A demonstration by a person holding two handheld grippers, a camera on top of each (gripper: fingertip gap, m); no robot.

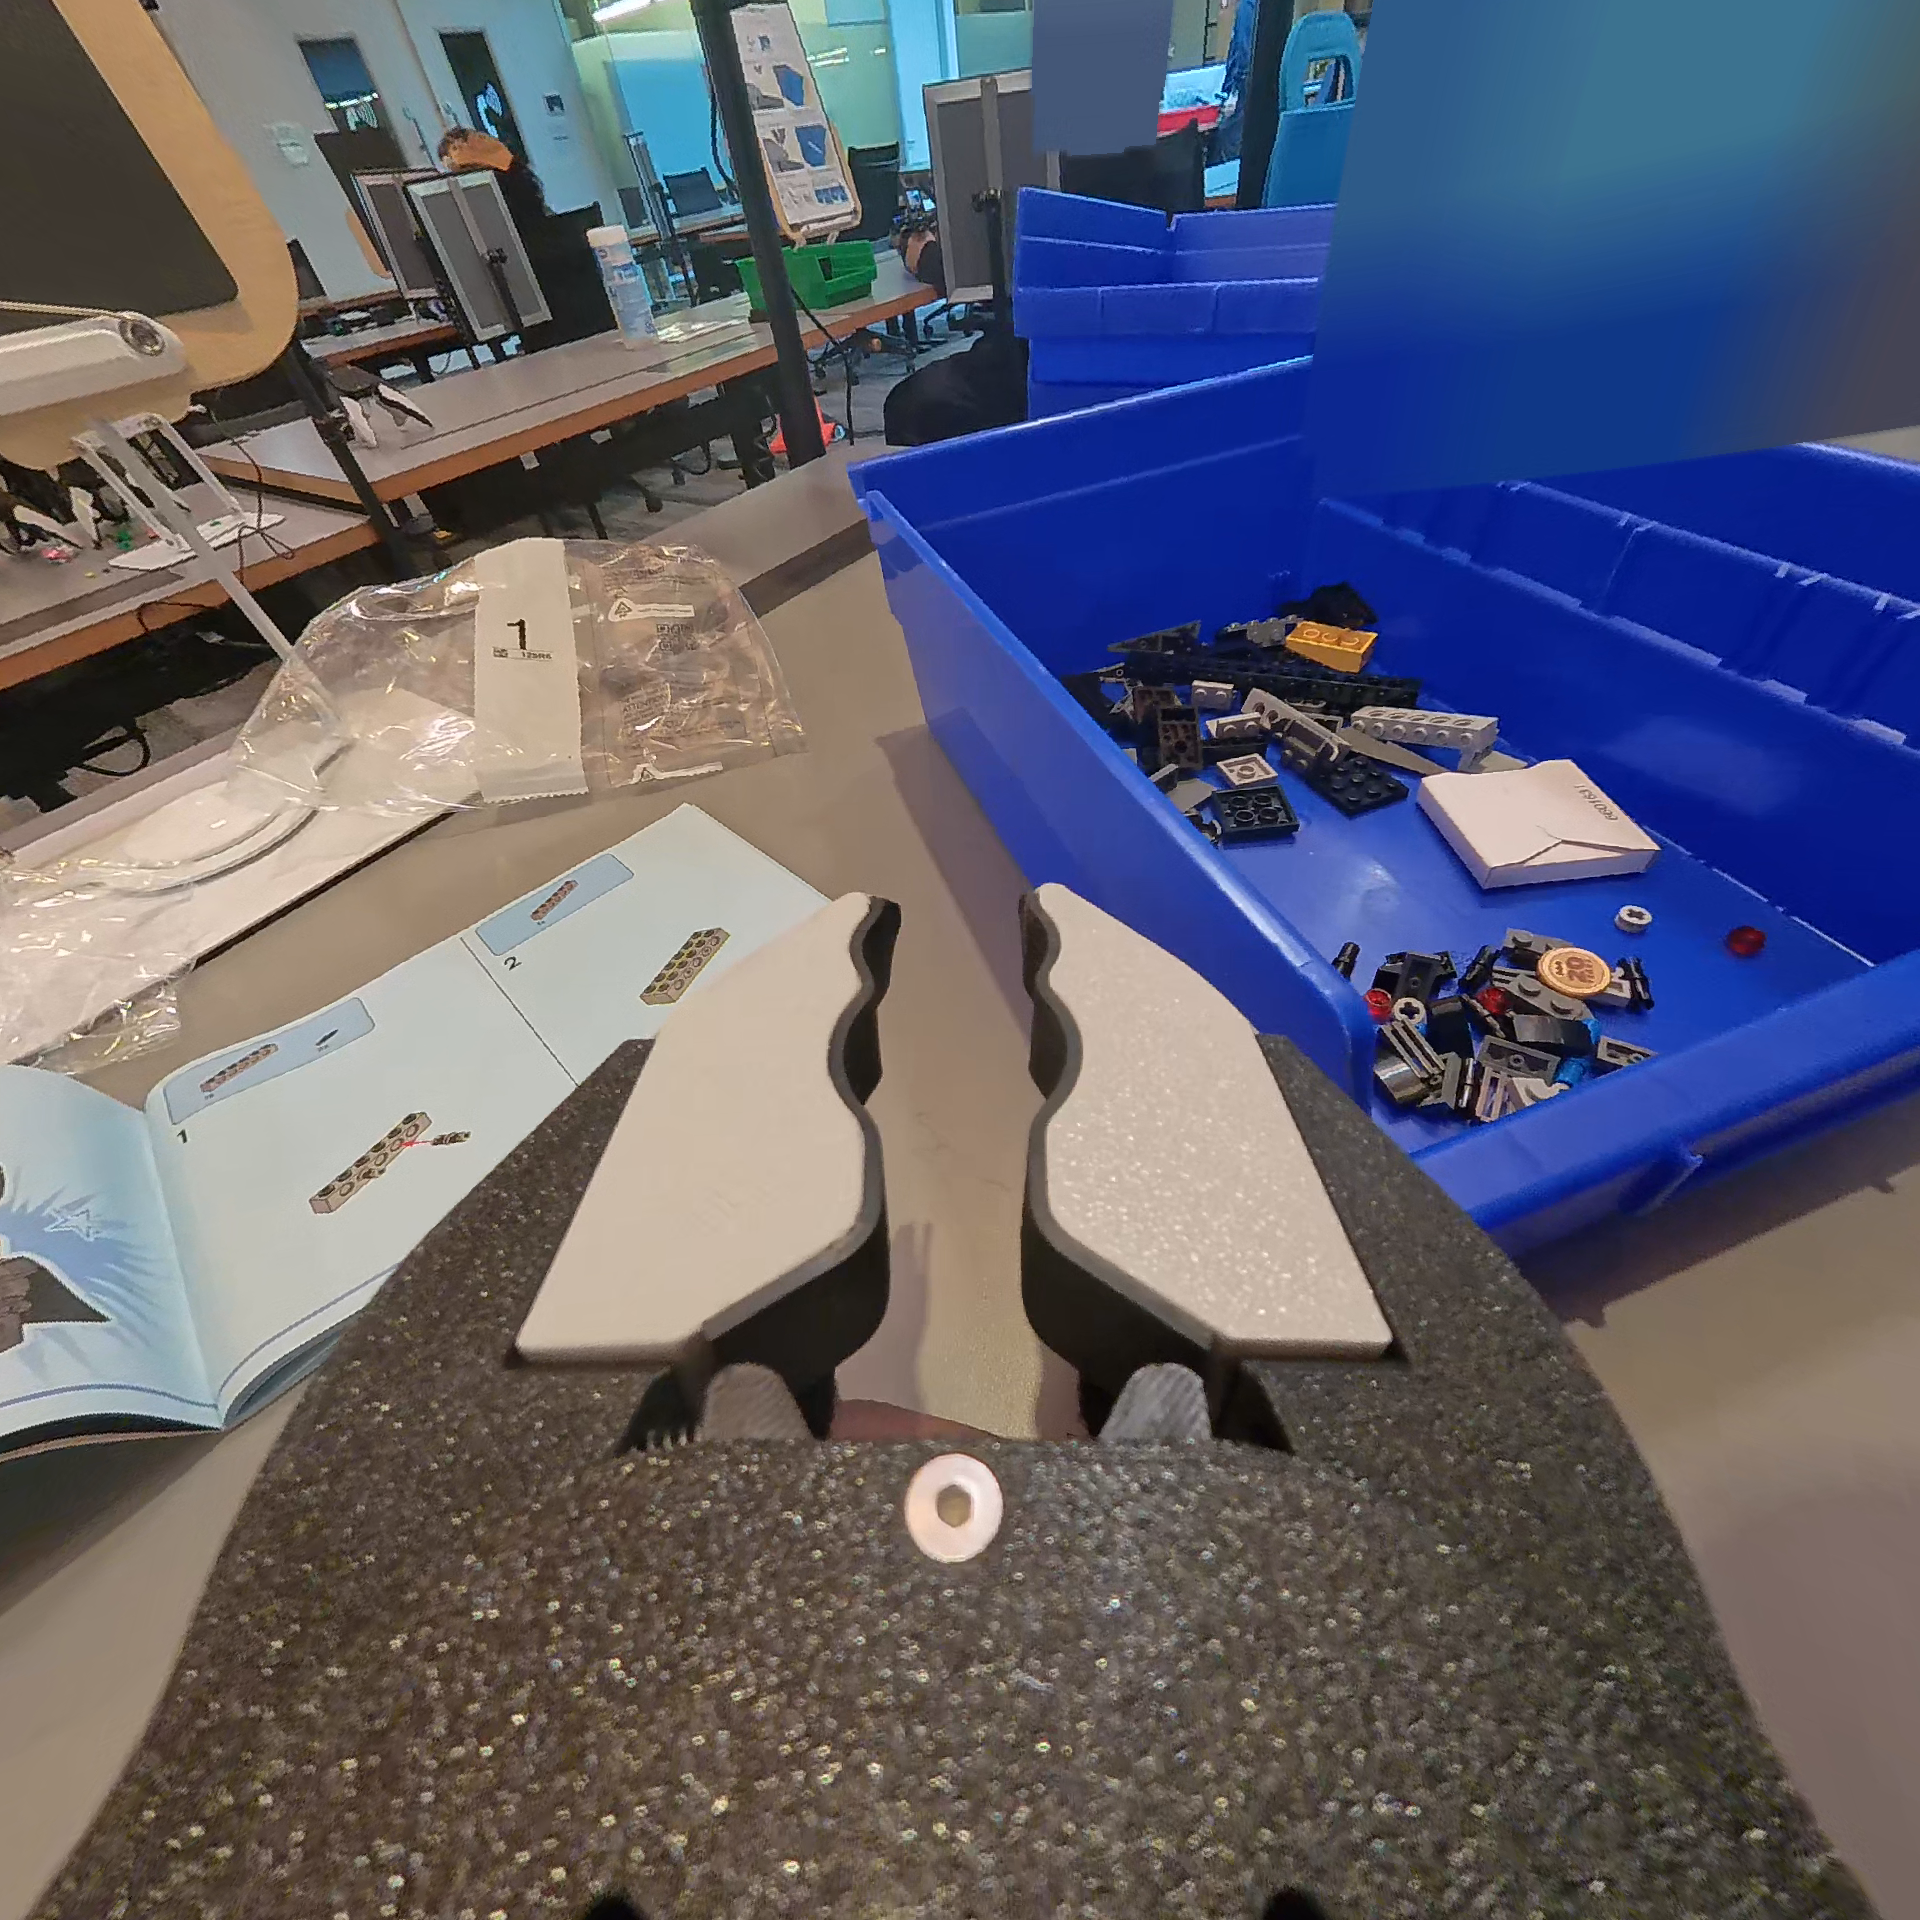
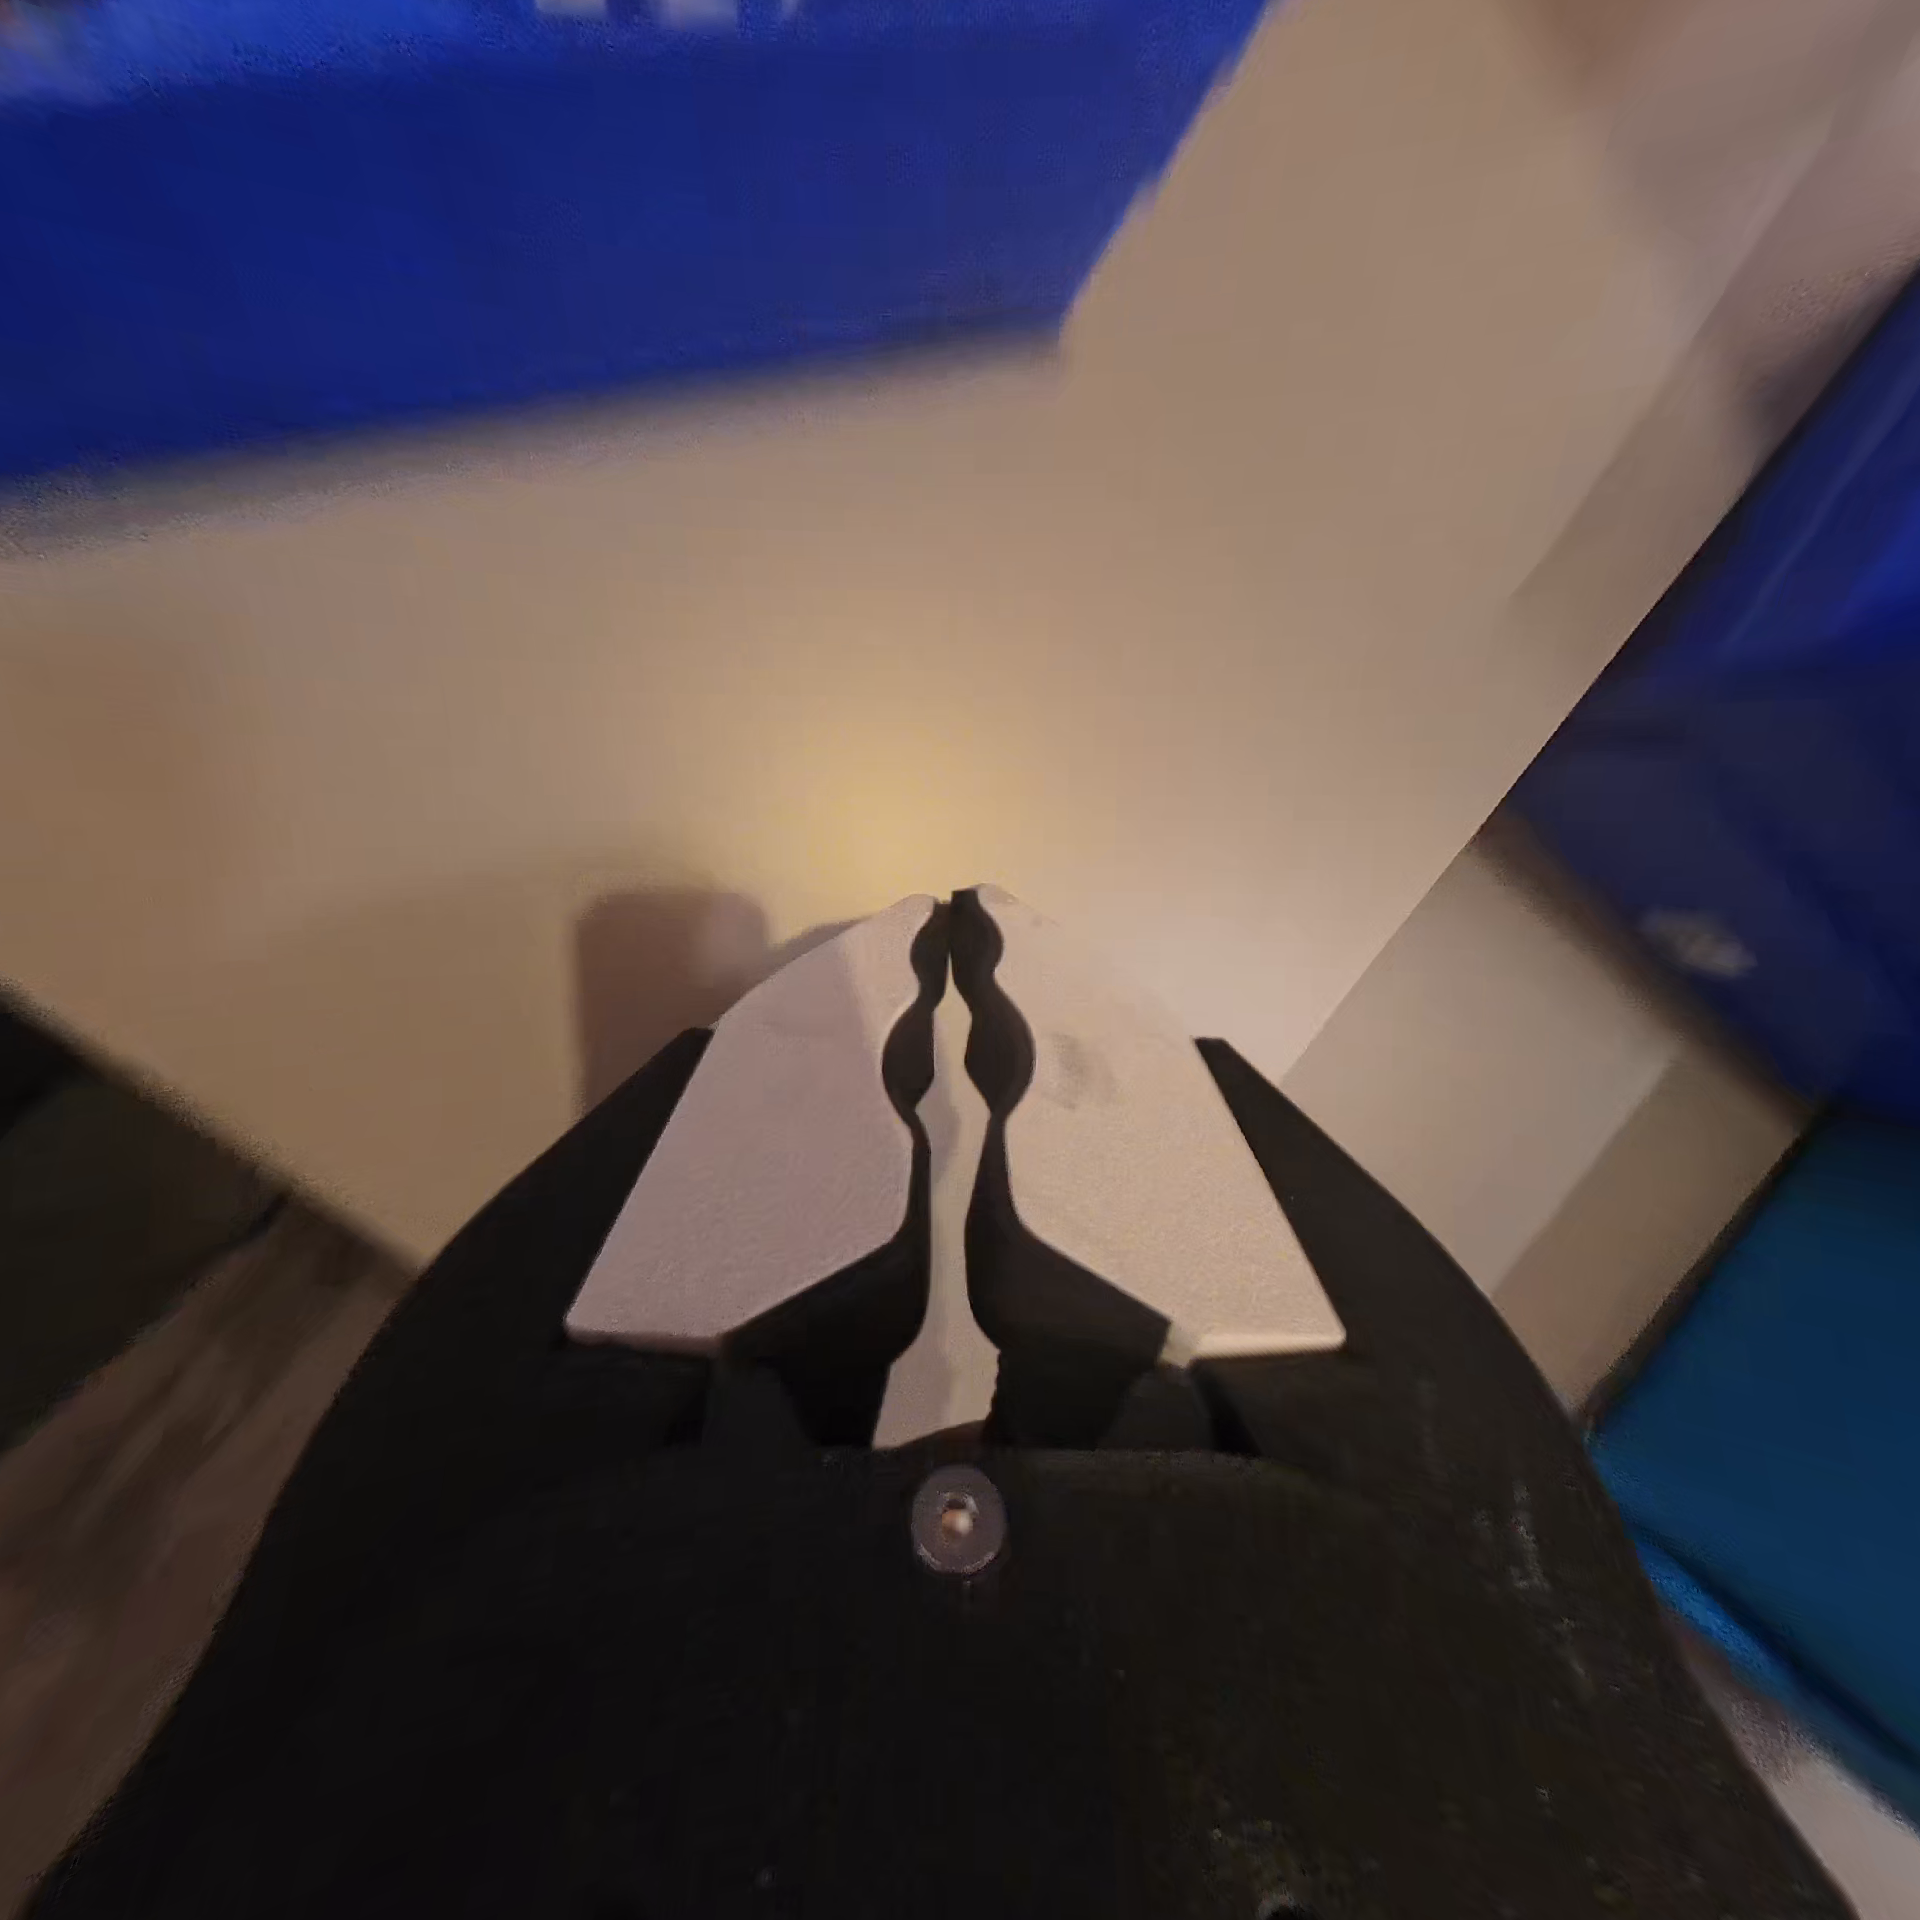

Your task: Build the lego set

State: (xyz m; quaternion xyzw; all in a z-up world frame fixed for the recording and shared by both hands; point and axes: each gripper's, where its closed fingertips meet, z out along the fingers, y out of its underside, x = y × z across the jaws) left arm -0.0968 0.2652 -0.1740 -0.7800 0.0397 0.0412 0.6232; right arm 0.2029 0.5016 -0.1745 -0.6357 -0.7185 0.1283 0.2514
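My left gripper [image 1: 958, 920] is open with nothing between its fingers. It hovers over the grey table [image 1: 842, 665], between an open instruction booklet [image 1: 436, 1049] on its left and a blue bin [image 1: 1122, 831] on its right. The bin holds several loose dark and grey building bricks [image 1: 1278, 727], a small white box [image 1: 1532, 831] and a second heap of small parts [image 1: 1496, 1023]. My right gripper [image 2: 951, 899] is shut with its fingertips touching and nothing visible between them. It is over a bare beige table surface [image 2: 727, 675]; this view is blurred.
Crumpled clear plastic bags [image 1: 520, 665] lie on the table beyond the booklet. More blue bins [image 1: 1164, 281] are stacked behind the first. In the right wrist view a blue bin wall [image 2: 520, 208] runs across the top and another blue shape [image 2: 1766, 831] sits at the right. One gripper's finger ends stand about 40 cm off the other's. My right gripper's tips are some 35 cm from the blue shape [image 2: 1766, 831].
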